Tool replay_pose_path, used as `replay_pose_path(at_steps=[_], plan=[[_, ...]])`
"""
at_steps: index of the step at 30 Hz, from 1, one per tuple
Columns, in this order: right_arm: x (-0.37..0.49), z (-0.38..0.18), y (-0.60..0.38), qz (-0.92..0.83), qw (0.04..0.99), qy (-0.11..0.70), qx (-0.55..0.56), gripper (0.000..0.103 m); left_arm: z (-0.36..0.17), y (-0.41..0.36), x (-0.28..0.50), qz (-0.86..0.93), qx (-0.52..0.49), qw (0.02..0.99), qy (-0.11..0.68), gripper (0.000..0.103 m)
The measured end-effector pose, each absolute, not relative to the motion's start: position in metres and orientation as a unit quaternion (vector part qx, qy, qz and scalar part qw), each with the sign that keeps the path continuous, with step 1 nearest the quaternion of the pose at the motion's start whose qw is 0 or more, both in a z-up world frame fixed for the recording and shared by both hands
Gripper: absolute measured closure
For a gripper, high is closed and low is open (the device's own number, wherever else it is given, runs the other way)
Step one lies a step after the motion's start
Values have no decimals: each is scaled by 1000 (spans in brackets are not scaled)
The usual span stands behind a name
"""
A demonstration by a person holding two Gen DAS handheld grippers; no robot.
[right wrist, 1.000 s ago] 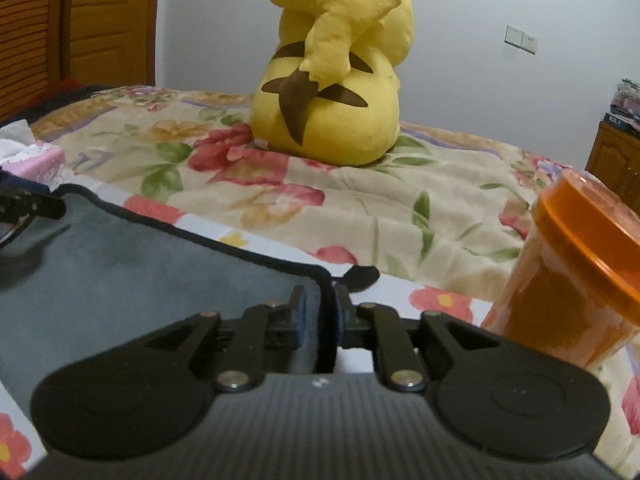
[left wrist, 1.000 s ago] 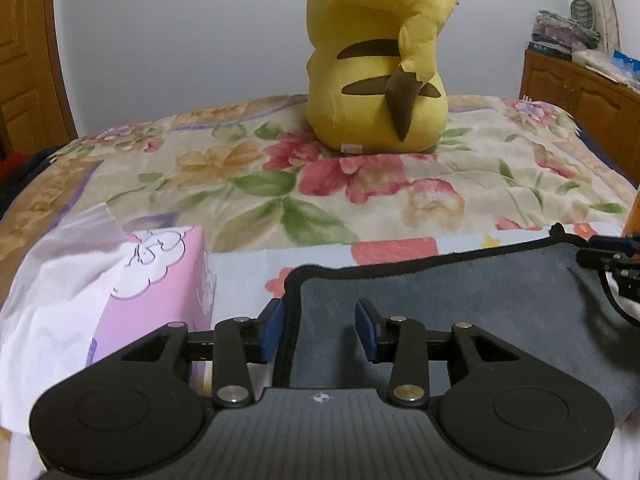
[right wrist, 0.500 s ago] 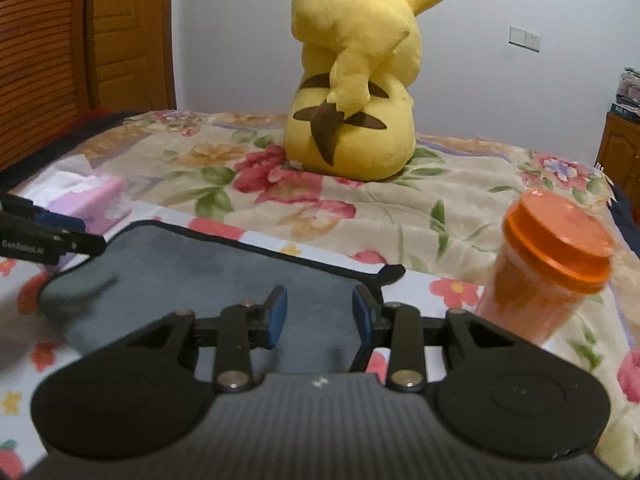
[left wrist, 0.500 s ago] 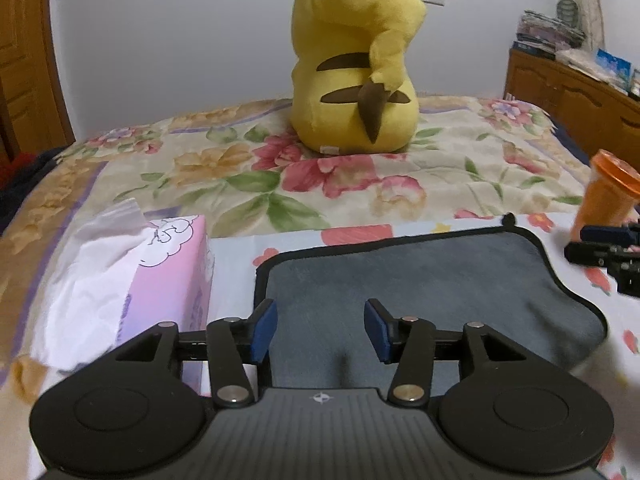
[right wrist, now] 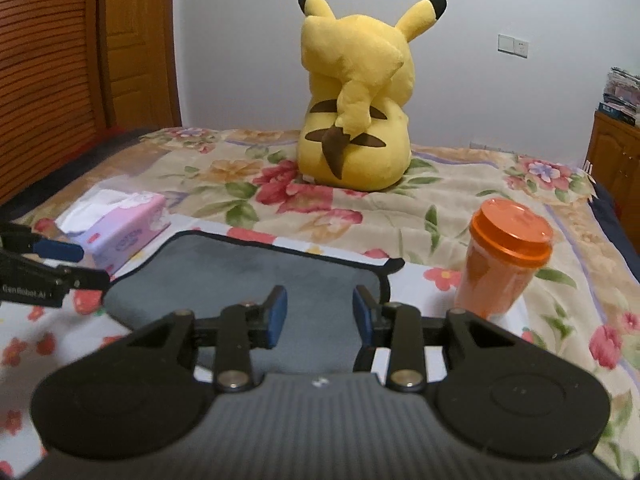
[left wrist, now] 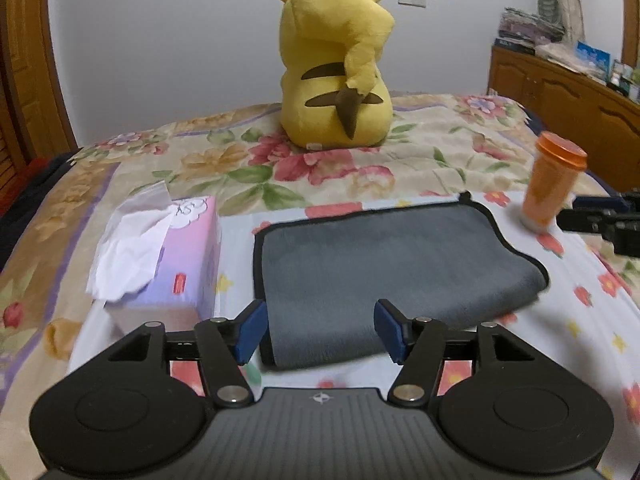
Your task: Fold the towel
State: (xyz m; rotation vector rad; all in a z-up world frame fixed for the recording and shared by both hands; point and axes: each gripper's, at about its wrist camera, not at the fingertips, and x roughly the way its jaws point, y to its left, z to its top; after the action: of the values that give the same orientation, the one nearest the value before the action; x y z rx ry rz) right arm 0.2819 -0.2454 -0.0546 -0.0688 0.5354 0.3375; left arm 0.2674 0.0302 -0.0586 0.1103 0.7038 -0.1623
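Observation:
A dark grey towel (left wrist: 384, 264) with a black hem lies folded over on the flowered bedspread; it also shows in the right wrist view (right wrist: 256, 276). My left gripper (left wrist: 318, 330) is open and empty, raised just behind the towel's near left edge. My right gripper (right wrist: 318, 316) is open and empty, raised behind the towel's near right part. The left gripper shows at the left edge of the right wrist view (right wrist: 60, 264), and the right gripper at the right edge of the left wrist view (left wrist: 600, 220).
A pink tissue box (left wrist: 168, 256) stands left of the towel. An orange lidded cup (left wrist: 552, 184) stands right of it. A big yellow plush toy (left wrist: 336, 68) sits further back on the bed. A wooden cabinet (left wrist: 568, 92) lines the right wall.
Both grippers let go of the towel's edge, opened and pulled back and up. The towel now lies folded on the bed.

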Motion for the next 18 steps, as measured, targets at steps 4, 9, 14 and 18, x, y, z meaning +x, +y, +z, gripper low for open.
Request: replay_pose_path(at_steps=[4, 9, 14, 18], plan=[[265, -44, -247, 165, 951, 259, -29, 66, -50, 29, 243, -86, 59, 933, 344, 37], [243, -28, -253, 163, 954, 250, -21, 66, -32, 30, 213, -87, 54, 937, 333, 31], [220, -12, -257, 164, 956, 243, -22, 66, -14, 26, 185, -89, 65, 940, 324, 22], [202, 0, -260, 164, 958, 236, -16, 60, -2, 24, 166, -90, 65, 941, 318, 18]])
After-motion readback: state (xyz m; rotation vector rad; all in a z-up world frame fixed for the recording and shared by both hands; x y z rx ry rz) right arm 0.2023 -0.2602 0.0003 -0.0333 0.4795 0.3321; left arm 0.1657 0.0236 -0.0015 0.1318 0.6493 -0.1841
